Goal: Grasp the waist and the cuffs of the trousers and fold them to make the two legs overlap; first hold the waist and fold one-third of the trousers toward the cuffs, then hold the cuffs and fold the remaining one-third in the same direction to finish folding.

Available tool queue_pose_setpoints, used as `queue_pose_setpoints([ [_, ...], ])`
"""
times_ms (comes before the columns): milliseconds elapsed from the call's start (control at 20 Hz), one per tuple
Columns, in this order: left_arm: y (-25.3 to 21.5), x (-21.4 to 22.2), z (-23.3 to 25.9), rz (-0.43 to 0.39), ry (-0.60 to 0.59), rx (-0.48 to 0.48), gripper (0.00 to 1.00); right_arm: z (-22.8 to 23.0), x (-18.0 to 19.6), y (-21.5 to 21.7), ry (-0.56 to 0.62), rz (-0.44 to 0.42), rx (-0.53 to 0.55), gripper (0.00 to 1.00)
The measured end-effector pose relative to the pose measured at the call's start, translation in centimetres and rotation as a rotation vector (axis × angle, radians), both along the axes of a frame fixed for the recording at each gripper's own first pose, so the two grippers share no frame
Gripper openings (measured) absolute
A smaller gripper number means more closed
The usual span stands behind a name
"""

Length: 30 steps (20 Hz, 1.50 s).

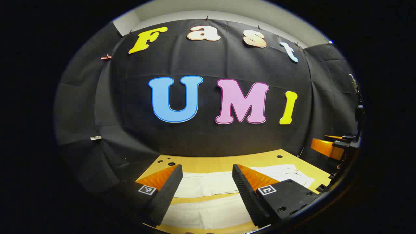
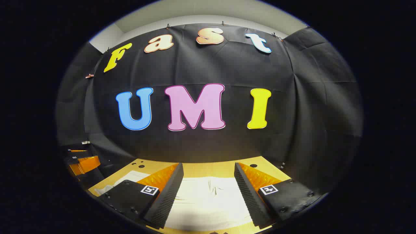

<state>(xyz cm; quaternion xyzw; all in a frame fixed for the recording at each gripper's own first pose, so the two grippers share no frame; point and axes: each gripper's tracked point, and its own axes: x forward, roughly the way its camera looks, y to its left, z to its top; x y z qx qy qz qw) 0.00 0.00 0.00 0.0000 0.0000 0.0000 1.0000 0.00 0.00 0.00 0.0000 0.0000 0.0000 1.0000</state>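
Trousers: white trousers (image 1: 208, 195) lie flat on the worktop, spread out beneath both tongs; the cloth looks thin and lightly creased.
Legs: in the left gripper view the two legs run side by side as pale bands, with a strip of bare worktop showing between them.
Waist end: in the right gripper view the trousers (image 2: 208, 198) appear as one broad white patch with small wrinkles near its middle; which end this is, I cannot tell for sure.
Worktop: a yellowish wooden worktop (image 1: 208, 161) with a few dark round holes near its far edge; it meets the black cloth wall behind.
Left tongs: the left tongs (image 1: 208, 178) are spread wide, above the trousers, with nothing between the fingers.
Right tongs: the right tongs (image 2: 208, 177) are also spread wide, above the white cloth, holding nothing.
Left gripper view extra: the right tongs appear far off at the right edge (image 1: 328, 148), raised off the worktop.
Right gripper view extra: the left tongs appear at the left edge (image 2: 83, 162), beside the worktop's corner.
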Motion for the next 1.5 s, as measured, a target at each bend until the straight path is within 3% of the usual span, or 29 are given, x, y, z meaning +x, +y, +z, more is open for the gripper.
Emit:
queue_pose_setpoints([
  [550,0.2,1.5,-1.3,0.062,0.023,-0.007,0.97,-0.4,2.2,-2.5,0.005,0.007,-0.032,0.96],
  [850,0.1,2.8,-1.6,0.100,0.034,-0.003,0.98,-1.2,3.6,-3.6,0.013,0.045,-0.066,0.96],
  [1050,-0.2,4.1,-1.9,0.141,0.035,0.007,0.98,-2.6,4.9,-4.3,0.042,0.118,-0.098,0.98],
  [1250,-0.4,5.1,-3.9,0.201,0.072,0.002,0.97,-4.4,6.4,-5.8,0.048,0.208,-0.203,0.98],
  [1500,0.1,4.7,-5.0,0.239,0.113,0.019,0.98,-8.7,7.4,-9.6,0.159,0.296,-0.431,0.98],
])
